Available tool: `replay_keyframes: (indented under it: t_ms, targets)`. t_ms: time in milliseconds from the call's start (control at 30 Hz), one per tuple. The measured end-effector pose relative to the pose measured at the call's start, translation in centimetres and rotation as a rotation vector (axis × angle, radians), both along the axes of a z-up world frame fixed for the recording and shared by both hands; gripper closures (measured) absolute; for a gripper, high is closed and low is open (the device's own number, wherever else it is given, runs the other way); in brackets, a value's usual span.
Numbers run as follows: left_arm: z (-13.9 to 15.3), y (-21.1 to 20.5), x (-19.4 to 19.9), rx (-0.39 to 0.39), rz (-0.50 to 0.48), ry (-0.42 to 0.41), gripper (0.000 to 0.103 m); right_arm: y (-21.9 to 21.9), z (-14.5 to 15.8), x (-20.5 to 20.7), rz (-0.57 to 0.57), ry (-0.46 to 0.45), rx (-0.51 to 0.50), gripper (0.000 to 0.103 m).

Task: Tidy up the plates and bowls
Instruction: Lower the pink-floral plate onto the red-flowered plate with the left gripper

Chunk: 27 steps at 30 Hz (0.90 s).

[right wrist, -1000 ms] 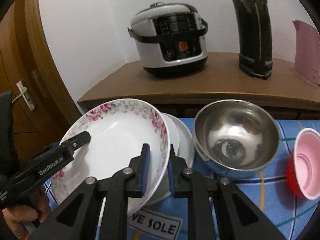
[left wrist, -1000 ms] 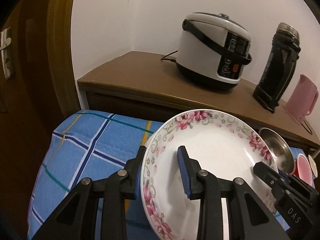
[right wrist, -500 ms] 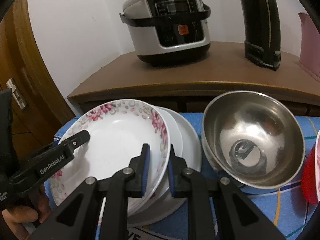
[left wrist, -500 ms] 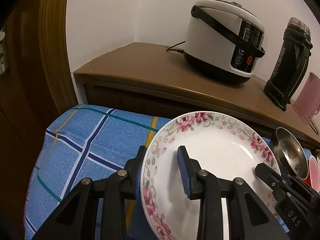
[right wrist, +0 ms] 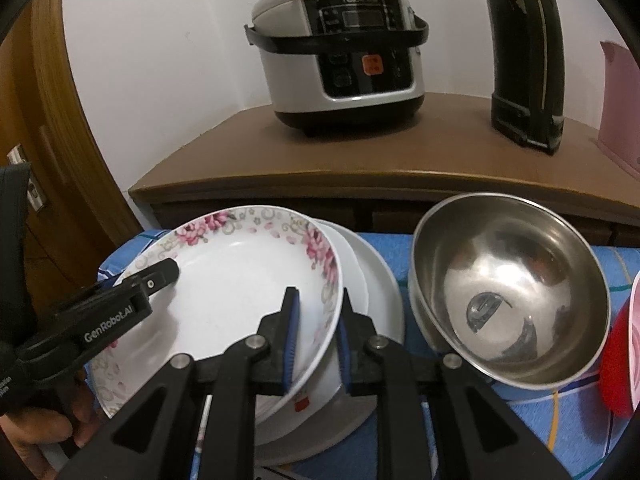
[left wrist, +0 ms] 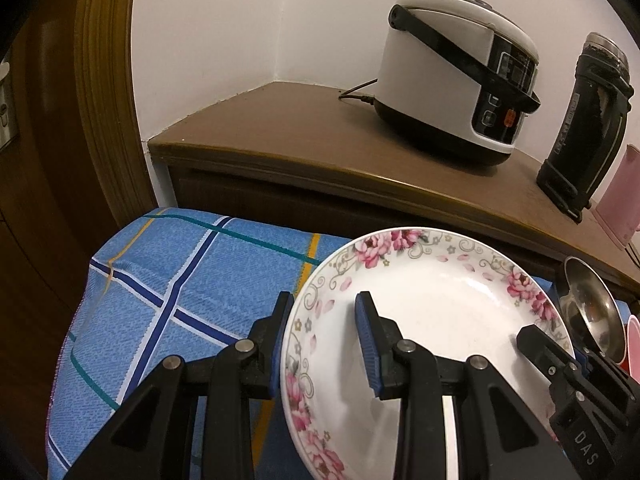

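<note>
I had the floral plate clamped by both claws: right claw clenched on its near-right rim, left claw gripping the opposite rim w/ one pad inside, one outside. Two grips prob. kept it level as I held it over the white plates just under my right claw. Right view showed that stack & the steel bowl right of it; left view hid the stack, showing only the checked cloth to my left.

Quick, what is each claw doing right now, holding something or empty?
Left claw: closed on the flowered plate's left rim.
Right claw: closed on the same plate's right rim.
</note>
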State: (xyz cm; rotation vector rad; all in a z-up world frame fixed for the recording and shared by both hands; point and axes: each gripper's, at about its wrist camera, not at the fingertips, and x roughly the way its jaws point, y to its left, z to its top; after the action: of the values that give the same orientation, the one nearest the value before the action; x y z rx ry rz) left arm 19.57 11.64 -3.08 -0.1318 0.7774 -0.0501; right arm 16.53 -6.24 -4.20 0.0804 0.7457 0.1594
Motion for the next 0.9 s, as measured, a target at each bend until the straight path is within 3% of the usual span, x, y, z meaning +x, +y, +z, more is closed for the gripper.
replay_keyframes:
  t_ms: [533, 900]
  targets:
    - [0.06, 0.04, 0.25, 0.001, 0.012, 0.001, 0.069, 0.41, 0.02, 0.28, -0.013, -0.005, -0.036, 0.082]
    - [0.37, -0.28, -0.04, 0.054, 0.017, -0.025, 0.069, 0.26, 0.20, -0.09, -0.008, -0.012, -0.029, 0.079]
